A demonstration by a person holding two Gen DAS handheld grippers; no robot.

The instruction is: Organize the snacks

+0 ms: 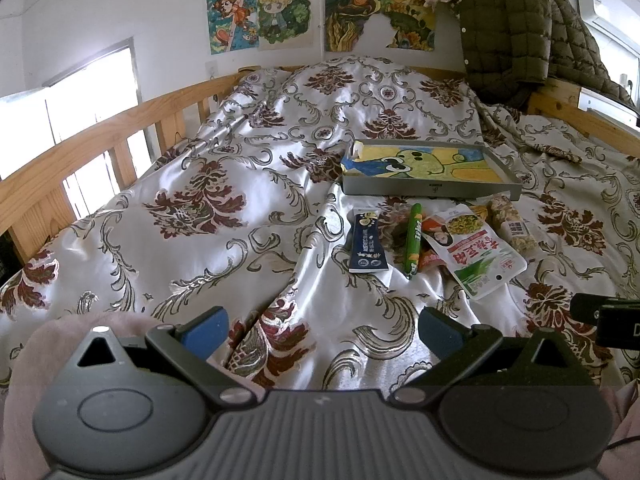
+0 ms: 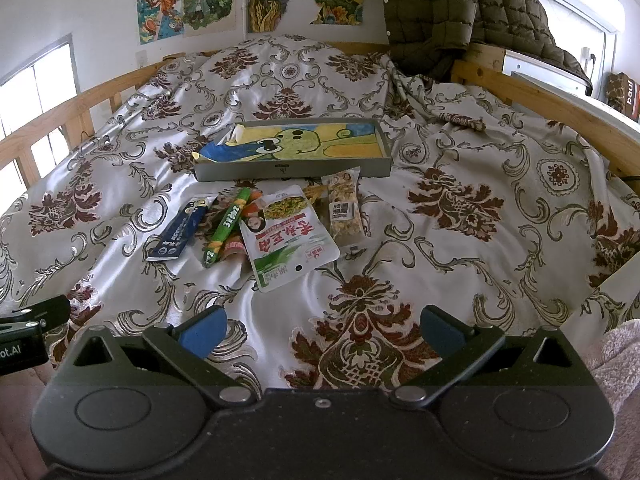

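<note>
A bed (image 2: 460,128) with a floral satin cover filled the view. On it lay a shallow grey tray (image 2: 292,170) lined with a cartoon drawing. Just in front of the tray sat a cluster of snacks: a white pouch (image 2: 288,240), a nut bar (image 2: 345,212), a dark blue packet (image 2: 180,232) and a green stick (image 2: 226,226). The left gripper (image 1: 322,330) and right gripper (image 2: 320,330) hovered near, fingers spread wide and empty

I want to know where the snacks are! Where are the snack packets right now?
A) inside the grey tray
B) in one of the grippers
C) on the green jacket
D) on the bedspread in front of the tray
D: the snack packets lie in a cluster on the patterned bedspread, on the near side of the grey tray, which holds only a drawing, and both grippers are open and empty.
</note>
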